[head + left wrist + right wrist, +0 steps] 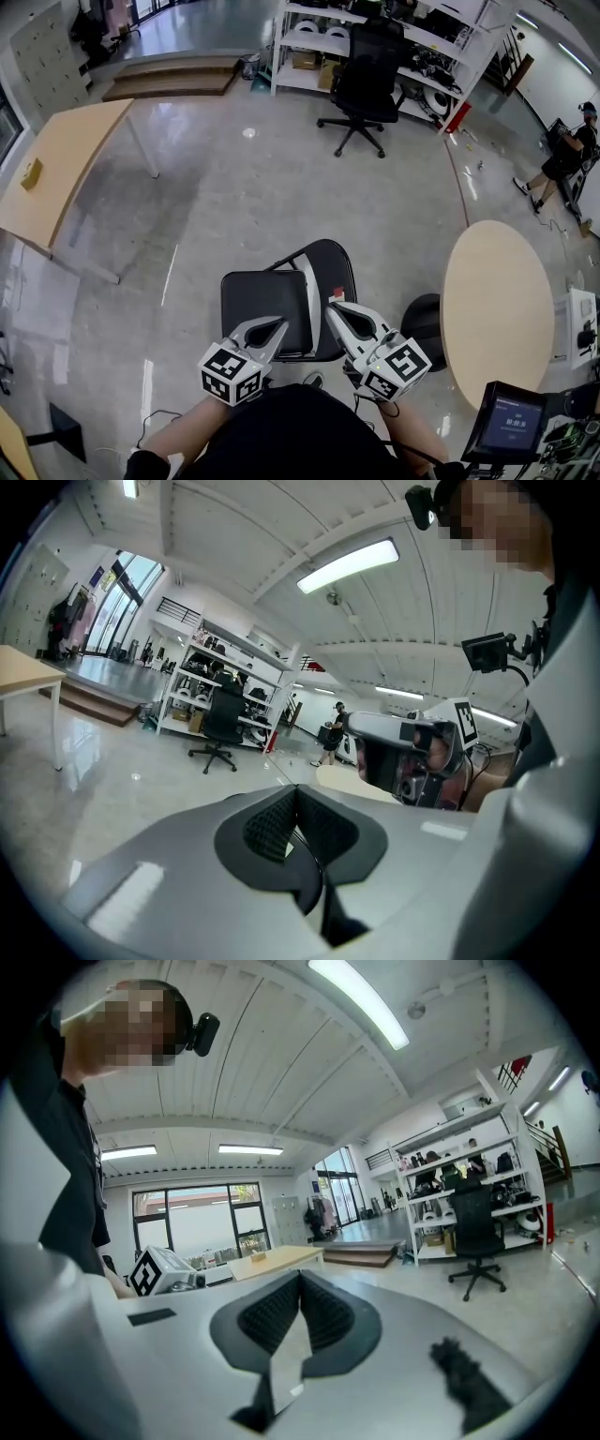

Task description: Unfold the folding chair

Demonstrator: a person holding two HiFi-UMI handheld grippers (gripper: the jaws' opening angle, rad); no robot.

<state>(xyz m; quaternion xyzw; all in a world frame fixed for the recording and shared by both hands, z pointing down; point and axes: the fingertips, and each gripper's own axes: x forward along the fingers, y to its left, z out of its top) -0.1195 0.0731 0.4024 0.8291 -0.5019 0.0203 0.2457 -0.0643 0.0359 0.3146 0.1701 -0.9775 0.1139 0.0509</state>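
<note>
Polished grey floor [234,187] stretches across this workshop, and on it, just in front of the person, stands the folding chair [265,300]. Its black seat faces up and its rounded back lies to the right. From straight above I cannot tell whether it is fully opened. Nearest of all, the left hand-held gripper [278,325] and the right hand-held gripper [336,308] hover over the near edge of the chair. Each has its jaws pressed together on nothing, and neither seems to touch the frame. With the jaws closed like this, any push would be a nudge rather than a hold. On such a glossy floor the chair could then skate away or tip, or the seat could drop and trap a fingertip against the frame. A swing to the right could also knock the round table [497,300] standing near on that side. Only the head view shows the chair at all, because both gripper views look level across the room and miss it. The left gripper view alone shows the right one from the side, with a distant standing person beyond. The right gripper view alone shows big windows beyond the rectangular table [61,159]. Farthest off are an office chair [366,80] and shelving [422,56].
</note>
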